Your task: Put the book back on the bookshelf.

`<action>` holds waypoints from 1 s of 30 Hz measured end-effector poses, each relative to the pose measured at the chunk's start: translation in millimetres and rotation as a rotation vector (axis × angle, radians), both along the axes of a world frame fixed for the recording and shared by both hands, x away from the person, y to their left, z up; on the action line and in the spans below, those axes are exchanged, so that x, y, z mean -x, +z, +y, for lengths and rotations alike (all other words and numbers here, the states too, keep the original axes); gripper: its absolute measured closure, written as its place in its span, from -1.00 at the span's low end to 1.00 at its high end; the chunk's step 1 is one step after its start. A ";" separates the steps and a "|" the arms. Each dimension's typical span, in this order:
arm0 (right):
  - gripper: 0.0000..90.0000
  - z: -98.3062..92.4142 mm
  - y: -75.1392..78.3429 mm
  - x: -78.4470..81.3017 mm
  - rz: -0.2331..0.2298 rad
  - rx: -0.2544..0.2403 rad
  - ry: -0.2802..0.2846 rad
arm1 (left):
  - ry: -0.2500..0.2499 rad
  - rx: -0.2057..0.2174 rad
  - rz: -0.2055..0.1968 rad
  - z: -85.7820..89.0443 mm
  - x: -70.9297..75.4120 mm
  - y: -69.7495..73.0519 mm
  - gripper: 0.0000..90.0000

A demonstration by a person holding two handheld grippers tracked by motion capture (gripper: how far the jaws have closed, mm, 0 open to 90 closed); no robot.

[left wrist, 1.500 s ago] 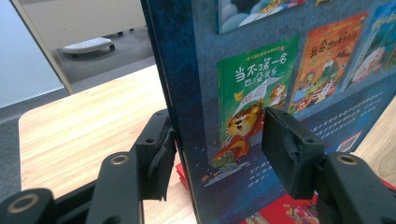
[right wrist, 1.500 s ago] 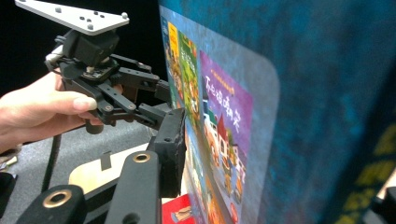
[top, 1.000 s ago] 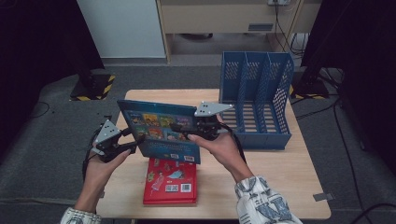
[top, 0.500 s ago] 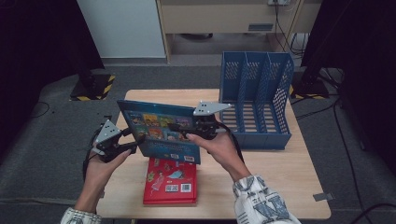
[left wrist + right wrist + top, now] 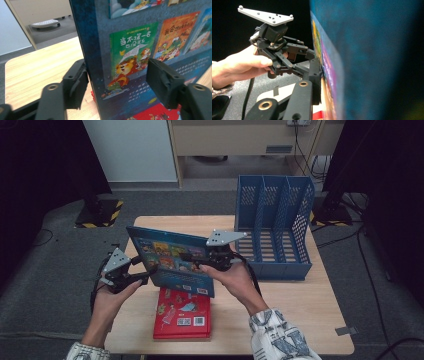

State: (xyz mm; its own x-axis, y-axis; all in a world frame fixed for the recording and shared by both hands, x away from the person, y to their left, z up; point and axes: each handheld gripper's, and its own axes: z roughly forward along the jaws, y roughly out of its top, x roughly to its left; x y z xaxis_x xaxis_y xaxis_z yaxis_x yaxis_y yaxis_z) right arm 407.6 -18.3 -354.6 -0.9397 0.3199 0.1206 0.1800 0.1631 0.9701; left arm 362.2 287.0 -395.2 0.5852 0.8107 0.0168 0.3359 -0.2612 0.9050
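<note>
A blue picture book (image 5: 172,260) is held up on edge above the table, its cover of small book pictures (image 5: 140,50) towards me. My right gripper (image 5: 189,258) is shut on its right part; one pad (image 5: 314,75) presses flat on the cover, and its jaws have just been closing. My left gripper (image 5: 144,277) straddles the book's left edge. Its jaws have just been opening: the left pad (image 5: 77,82) lies by the spine, the right pad (image 5: 162,85) stands off the cover. A red book (image 5: 182,315) lies flat underneath.
A blue three-slot file rack (image 5: 272,227) stands at the back right of the wooden table (image 5: 300,320), close behind my right hand. The table's left part (image 5: 37,67) is bare wood. Grey carpet surrounds the table.
</note>
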 end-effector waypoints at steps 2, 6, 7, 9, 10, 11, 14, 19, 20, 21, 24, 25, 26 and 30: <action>0.77 0.1 0.2 0.8 -0.003 0.002 0.001 | 0.009 0.009 -0.006 -0.7 -0.3 -0.4 -0.32; 0.83 -2.2 -0.2 1.1 -0.017 0.007 -0.020 | 0.022 0.014 -0.015 0.1 0.1 -0.1 -0.47; 0.83 -2.2 -0.2 1.1 -0.017 0.007 -0.020 | 0.024 0.012 -0.015 0.4 0.4 -0.2 -0.47; 0.83 -2.2 -0.1 1.3 -0.018 0.008 -0.026 | 0.029 0.013 -0.015 2.6 1.5 -1.6 -0.48; 0.83 -2.0 -0.1 1.5 -0.019 0.007 -0.027 | 0.033 0.014 -0.014 3.5 2.0 -2.5 -0.48; 0.83 -2.0 -0.1 1.5 -0.019 0.007 -0.027 | 0.038 0.010 -0.012 5.7 2.5 -4.2 -0.48; 0.83 -1.4 0.0 2.1 -0.021 0.007 -0.034 | 0.059 0.009 -0.006 10.9 4.5 -9.9 -0.51; 0.84 -1.5 0.0 2.6 -0.017 0.006 -0.041 | 0.109 -0.008 0.019 22.2 7.8 -31.5 -0.56; 0.84 -1.4 0.0 2.7 -0.017 0.005 -0.042 | 0.115 -0.005 0.028 23.5 8.1 -35.2 -0.57; 0.84 -1.4 0.0 2.7 -0.017 0.005 -0.042 | 0.118 -0.011 0.034 25.1 8.2 -39.6 -0.57; 0.84 -1.5 -1.0 3.7 -0.017 -0.004 -0.051 | 0.130 -0.021 0.053 27.6 7.8 -48.7 -0.57; 0.84 -1.8 -1.8 4.0 -0.019 -0.009 -0.055 | 0.133 -0.019 0.059 28.0 7.5 -51.0 -0.57; 0.84 -2.3 -2.5 4.3 -0.021 -0.014 -0.057 | 0.134 -0.018 0.064 28.3 7.2 -52.9 -0.57; 0.84 -3.6 -3.9 5.4 -0.018 -0.028 -0.075 | 0.135 -0.020 0.073 29.5 6.1 -55.9 -0.57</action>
